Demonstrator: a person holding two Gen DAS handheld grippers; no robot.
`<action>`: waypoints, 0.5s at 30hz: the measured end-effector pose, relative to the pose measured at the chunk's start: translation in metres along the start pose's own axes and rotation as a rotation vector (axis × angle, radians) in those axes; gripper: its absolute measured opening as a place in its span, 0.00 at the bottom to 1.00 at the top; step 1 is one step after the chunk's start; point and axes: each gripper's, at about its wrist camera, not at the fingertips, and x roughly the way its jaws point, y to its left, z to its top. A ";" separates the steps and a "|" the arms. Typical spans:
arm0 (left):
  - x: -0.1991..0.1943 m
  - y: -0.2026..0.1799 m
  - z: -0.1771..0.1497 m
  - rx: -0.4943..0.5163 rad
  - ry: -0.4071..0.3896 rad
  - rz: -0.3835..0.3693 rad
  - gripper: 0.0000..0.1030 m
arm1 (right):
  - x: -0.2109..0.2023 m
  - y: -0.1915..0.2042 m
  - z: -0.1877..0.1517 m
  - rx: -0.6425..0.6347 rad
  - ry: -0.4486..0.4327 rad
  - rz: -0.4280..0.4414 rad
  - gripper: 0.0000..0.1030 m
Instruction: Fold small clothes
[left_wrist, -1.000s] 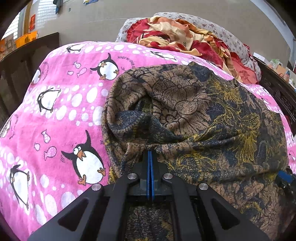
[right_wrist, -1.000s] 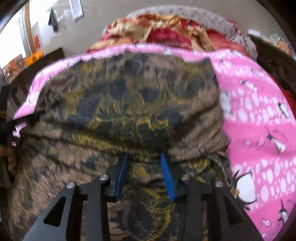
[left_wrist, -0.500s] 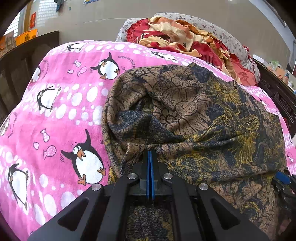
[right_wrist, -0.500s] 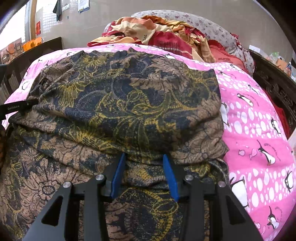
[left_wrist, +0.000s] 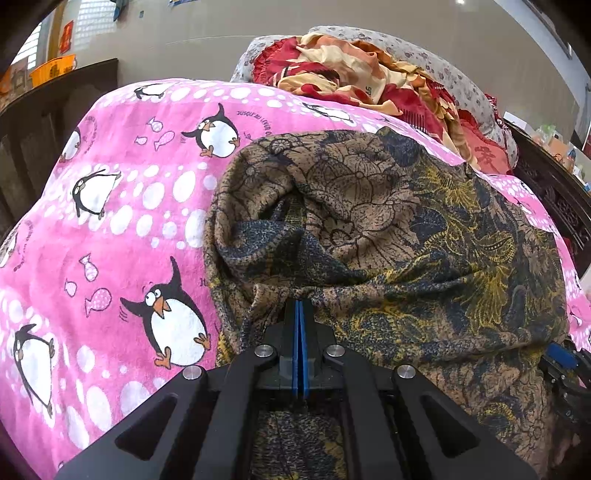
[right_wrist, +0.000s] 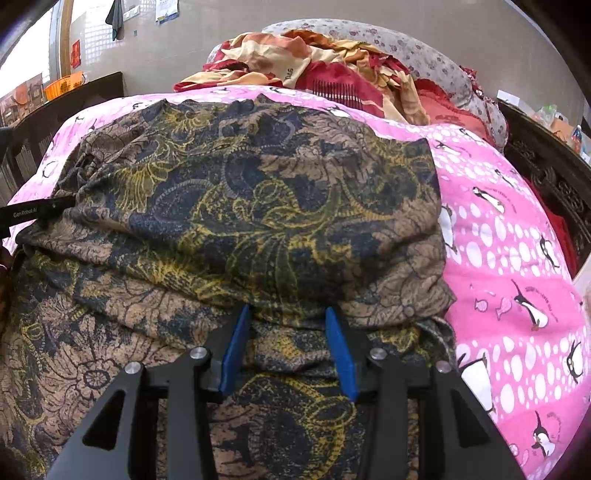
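Pinching near edge of brown-navy-yellow floral patterned garment (left_wrist: 388, 229) at lower centre, left gripper (left_wrist: 299, 308) clamped tight. Right gripper (right_wrist: 288, 314) gapes, folded hem lying between blue pads (right_wrist: 236, 343), ungripped; cloth stretches up-frame.

Plain beige wall (left_wrist: 369, 18), bright window (right_wrist: 22, 62) at left, dark wooden furniture (left_wrist: 55, 96), perhaps a bedframe (right_wrist: 546, 166).

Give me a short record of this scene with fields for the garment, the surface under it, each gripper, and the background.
garment: brown, navy and yellow floral patterned cloth, partly folded over itself, wrinkled
surface: pink penguin-print blanket under the cloth
left gripper: shut, pinching a bunched fold of the cloth
right gripper: jaws apart, cloth lying between the blue pads, not pinched
background: heap of red and cream floral fabric behind the blanket
fold status: not finished
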 end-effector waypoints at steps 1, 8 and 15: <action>0.000 0.000 0.000 -0.002 0.000 -0.002 0.00 | -0.001 0.001 0.000 -0.004 0.001 -0.006 0.46; 0.000 0.002 -0.001 -0.012 -0.002 -0.012 0.00 | 0.001 0.011 0.001 -0.035 0.010 -0.317 1.00; 0.000 0.002 -0.001 -0.014 -0.002 -0.015 0.00 | 0.005 -0.008 -0.001 0.041 0.022 -0.244 1.00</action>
